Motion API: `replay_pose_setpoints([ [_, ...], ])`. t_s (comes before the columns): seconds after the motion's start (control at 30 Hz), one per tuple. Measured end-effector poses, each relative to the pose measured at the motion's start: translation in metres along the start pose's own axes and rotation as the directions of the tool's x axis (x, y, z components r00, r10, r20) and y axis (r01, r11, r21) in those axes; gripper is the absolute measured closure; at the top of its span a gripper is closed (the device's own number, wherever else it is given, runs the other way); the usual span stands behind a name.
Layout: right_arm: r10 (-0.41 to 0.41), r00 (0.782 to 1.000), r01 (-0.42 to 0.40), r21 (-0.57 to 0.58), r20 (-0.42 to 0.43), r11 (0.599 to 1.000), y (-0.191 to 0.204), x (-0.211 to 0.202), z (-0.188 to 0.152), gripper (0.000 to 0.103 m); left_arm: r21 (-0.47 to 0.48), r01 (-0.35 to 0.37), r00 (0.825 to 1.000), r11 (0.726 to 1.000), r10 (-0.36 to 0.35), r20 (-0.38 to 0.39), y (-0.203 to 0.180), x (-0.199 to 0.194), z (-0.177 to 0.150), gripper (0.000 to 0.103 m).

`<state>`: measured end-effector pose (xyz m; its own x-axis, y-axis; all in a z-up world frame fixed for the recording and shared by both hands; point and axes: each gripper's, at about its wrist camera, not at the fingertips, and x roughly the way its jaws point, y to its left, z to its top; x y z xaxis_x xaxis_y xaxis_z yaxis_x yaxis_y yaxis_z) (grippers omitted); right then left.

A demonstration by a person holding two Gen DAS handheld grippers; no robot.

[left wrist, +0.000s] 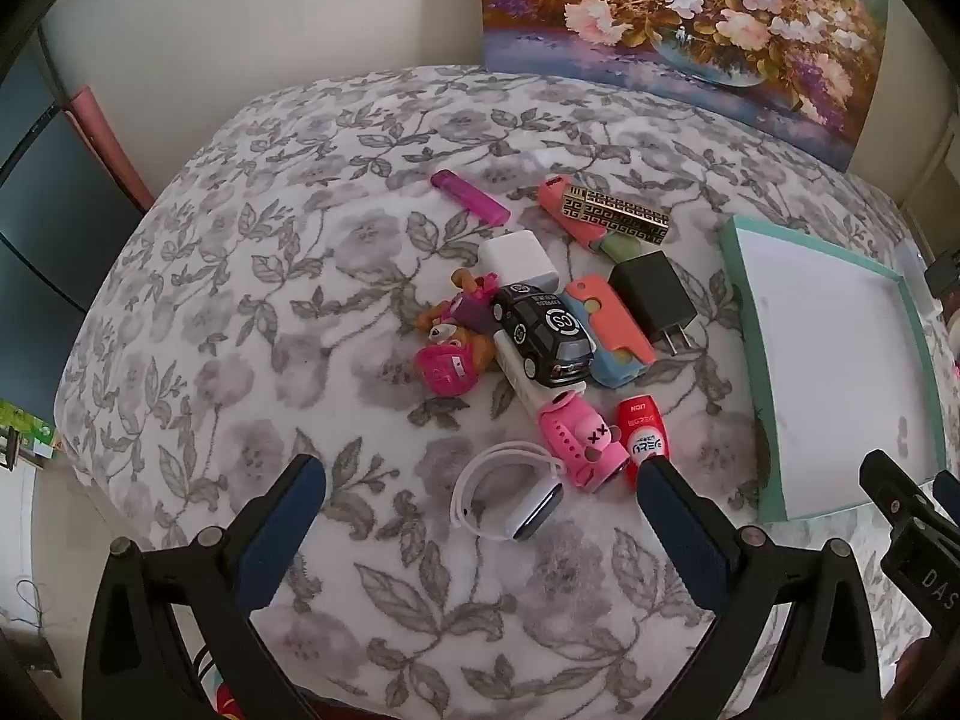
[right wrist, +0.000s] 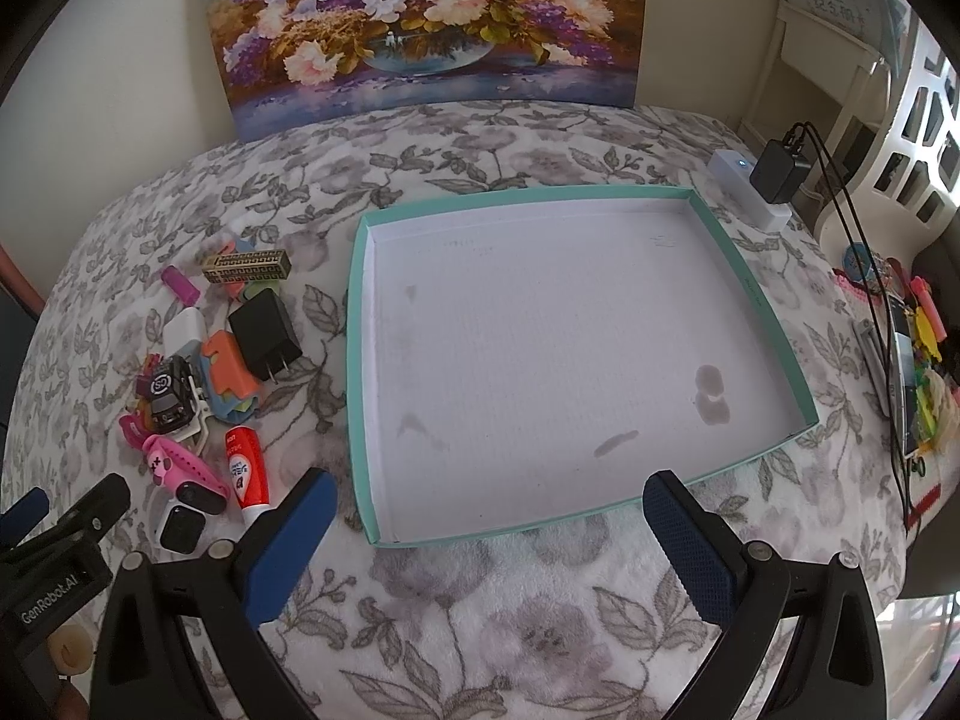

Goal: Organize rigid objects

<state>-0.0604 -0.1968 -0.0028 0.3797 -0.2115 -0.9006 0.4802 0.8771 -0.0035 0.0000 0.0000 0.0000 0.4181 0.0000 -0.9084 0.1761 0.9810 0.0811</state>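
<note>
Jaws spread wide and holding nothing, the left gripper (left wrist: pixel 480 516) hovers over a heap of small objects on a floral blanket (left wrist: pixel 252 312), a white smartwatch (left wrist: pixel 510 495) nearest its fingers. The right gripper (right wrist: pixel 489 522), equally wide, faces the bare teal-rimmed tray (right wrist: pixel 359 360) just beside the pile. Sorting appears not yet begun; a first pick seems next, then a lift over the tray's low rim. Open blanket surrounds both.
</note>
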Motion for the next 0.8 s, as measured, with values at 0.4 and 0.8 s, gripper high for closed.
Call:
replay_pose_setpoints([
  [0.4,0.001,1.000,-0.001,0.000,0.000,1.000,0.0000,-0.0001,-0.0003,0.000,0.004,-0.012,1.000,1.000,0.012,-0.001,0.0013,-0.0016,-0.0019,0.000],
  [0.8,0.002,1.000,-0.002,0.001,0.000,1.000,0.0004,-0.0002,-0.0005,0.000,0.000,0.003,1.000,1.000,-0.003,-0.002,0.0008,0.0004,-0.0006,0.000],
])
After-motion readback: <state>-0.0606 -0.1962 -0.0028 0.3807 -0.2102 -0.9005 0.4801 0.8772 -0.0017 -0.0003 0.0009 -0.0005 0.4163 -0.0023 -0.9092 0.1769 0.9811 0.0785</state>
